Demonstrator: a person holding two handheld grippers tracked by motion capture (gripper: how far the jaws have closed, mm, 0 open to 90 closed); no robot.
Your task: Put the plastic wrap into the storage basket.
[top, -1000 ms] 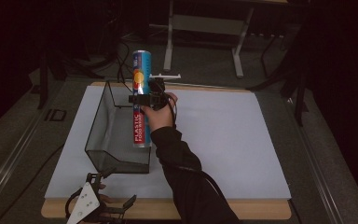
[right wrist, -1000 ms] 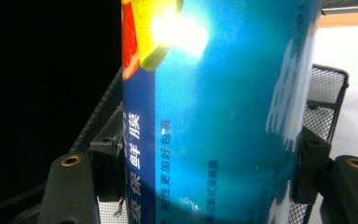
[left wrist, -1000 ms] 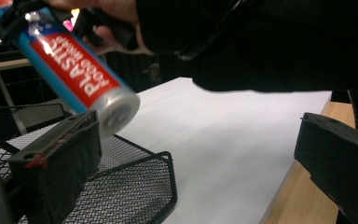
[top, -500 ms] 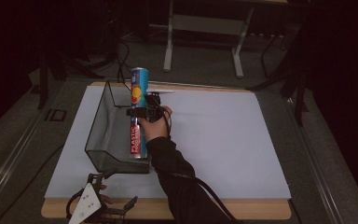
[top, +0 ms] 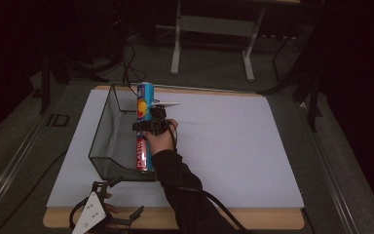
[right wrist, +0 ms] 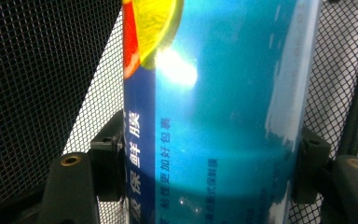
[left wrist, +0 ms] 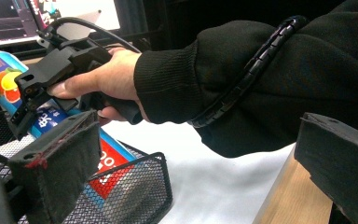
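Observation:
A long blue box of plastic wrap (top: 145,100) leans steeply with its lower end inside a black mesh basket (top: 104,141), against the basket's right wall. My right gripper (top: 146,126) is shut on the box around its middle. In the right gripper view the two jaws press on both sides of the blue box (right wrist: 223,116), with the gripper (right wrist: 209,172) over the mesh. My left gripper (top: 119,201) lies at the table's front left edge, jaws wide apart and nothing between them. From the left gripper (left wrist: 196,163), the box (left wrist: 0,77) and basket (left wrist: 135,186) show beyond.
A white mat (top: 224,141) covers the wooden table (top: 253,219), and the basket stands on its left part. Metal stand legs (top: 177,44) and cables sit on the dark floor behind the table. A spiral cable (left wrist: 256,70) runs along the person's right sleeve.
The right gripper has brought the blue box down and nearer, so its lower end sits deeper in the basket. The left gripper has stayed put.

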